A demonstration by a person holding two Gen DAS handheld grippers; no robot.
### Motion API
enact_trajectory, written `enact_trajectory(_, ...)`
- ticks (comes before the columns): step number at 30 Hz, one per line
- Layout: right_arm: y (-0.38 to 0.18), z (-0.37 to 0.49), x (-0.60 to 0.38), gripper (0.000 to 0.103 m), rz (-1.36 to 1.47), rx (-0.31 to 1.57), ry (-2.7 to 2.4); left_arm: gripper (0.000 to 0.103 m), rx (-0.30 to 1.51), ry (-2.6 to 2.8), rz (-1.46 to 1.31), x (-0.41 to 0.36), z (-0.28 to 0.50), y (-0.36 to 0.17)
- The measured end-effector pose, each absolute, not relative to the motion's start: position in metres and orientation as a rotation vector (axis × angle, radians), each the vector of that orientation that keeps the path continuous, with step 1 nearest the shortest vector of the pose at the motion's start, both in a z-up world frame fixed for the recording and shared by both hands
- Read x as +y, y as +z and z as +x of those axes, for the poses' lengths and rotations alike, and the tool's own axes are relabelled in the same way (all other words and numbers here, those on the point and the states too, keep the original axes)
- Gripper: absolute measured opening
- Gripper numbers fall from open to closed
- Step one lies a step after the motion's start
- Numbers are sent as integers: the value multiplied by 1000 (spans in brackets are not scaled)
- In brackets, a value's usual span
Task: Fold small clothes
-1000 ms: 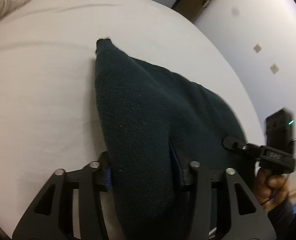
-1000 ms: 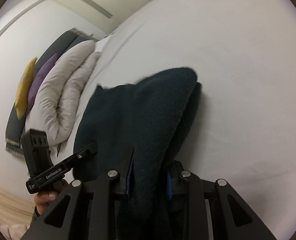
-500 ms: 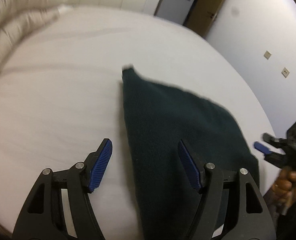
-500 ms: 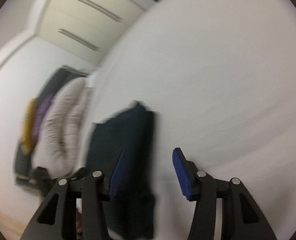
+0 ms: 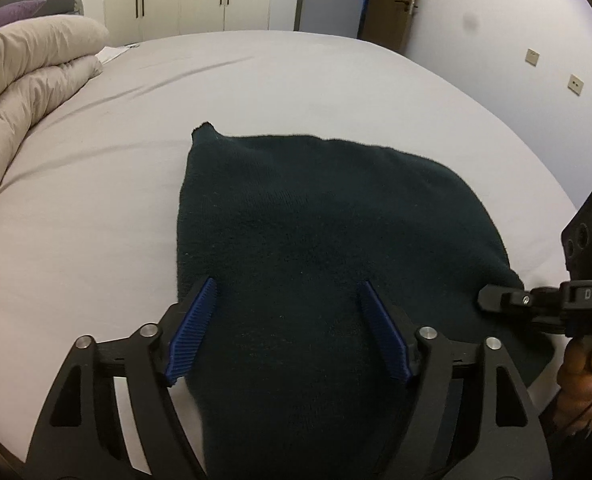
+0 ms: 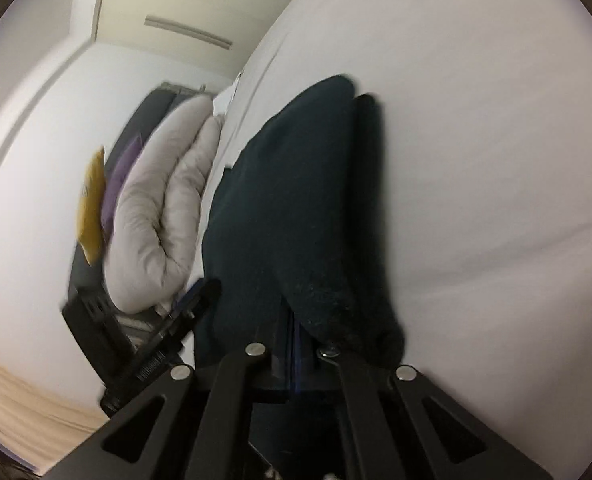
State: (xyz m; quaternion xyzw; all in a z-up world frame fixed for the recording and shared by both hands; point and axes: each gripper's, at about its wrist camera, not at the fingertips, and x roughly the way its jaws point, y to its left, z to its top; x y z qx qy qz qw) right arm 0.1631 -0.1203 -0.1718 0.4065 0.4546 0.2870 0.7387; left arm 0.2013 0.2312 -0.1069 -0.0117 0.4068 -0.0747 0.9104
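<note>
Bed (image 5: 95, 208) carried the folded dark knit garment (image 5: 328, 216), long axis running left to right, directly ahead of both tongs. Left tongs (image 5: 287, 324) hovered wide open over its near edge, empty. Right tongs (image 6: 302, 334) were clamped on its right corner.

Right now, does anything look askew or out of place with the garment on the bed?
Slightly. The dark garment lies folded on the bed, but its far left corner pokes up in a point, so the edges are not squared. The left gripper is open above it; the right gripper looks shut at its edge.
</note>
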Motion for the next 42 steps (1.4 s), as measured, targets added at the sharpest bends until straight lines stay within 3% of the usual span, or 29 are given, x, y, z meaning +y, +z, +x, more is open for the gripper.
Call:
enact_trajectory(5, -173, 189, -123, 0, 862, 979, 599, 97, 885, -151, -29, 222, 232, -114)
enact_trajectory(15, -168, 160, -140, 1, 892, 943, 599, 99, 808, -153, -30, 204, 199, -108)
enact_trajectory(19, -120, 136, -118, 13, 785, 863, 702, 99, 781, -149, -96, 204, 179, -98)
enact_trajectory(21, -115, 128, -106, 23, 752, 856, 747, 99, 774, -119, -79, 201, 164, -99)
enact_trajectory(23, -127, 128, -100, 24, 720, 904, 710, 99, 780, -105, -67, 198, 161, -100)
enact_trajectory(24, -138, 129, -99, 20, 719, 942, 676, 99, 786, -99, -57, 198, 157, -101)
enact_trajectory(26, -159, 127, -106, 0, 746, 962, 646, 99, 798, -99, -62, 200, 148, -103)
enact_trajectory(31, -162, 103, -135, 0, 775, 920, 608, 99, 845, -92, -152, 209, 127, -119)
enact_trajectory(32, -157, 99, -139, 9, 761, 910, 595, 99, 809, -74, -142, 209, 114, -111)
enact_trajectory(33, -150, 91, -144, 32, 723, 900, 560, 99, 777, -65, -126, 207, 104, -104)
enact_trajectory(34, -144, 85, -146, 39, 688, 889, 529, 99, 750, -57, -112, 207, 107, -99)
enact_trajectory(38, -109, 52, -164, 45, 549, 773, 424, 100, 518, 20, -2, 200, 68, -45)
enact_trajectory(40, -83, 40, -163, 63, 489, 682, 377, 103, 371, 73, 53, 193, 44, -13)
enact_trajectory(42, -55, 27, -159, 91, 449, 571, 331, 103, 277, 120, 82, 187, 26, 11)
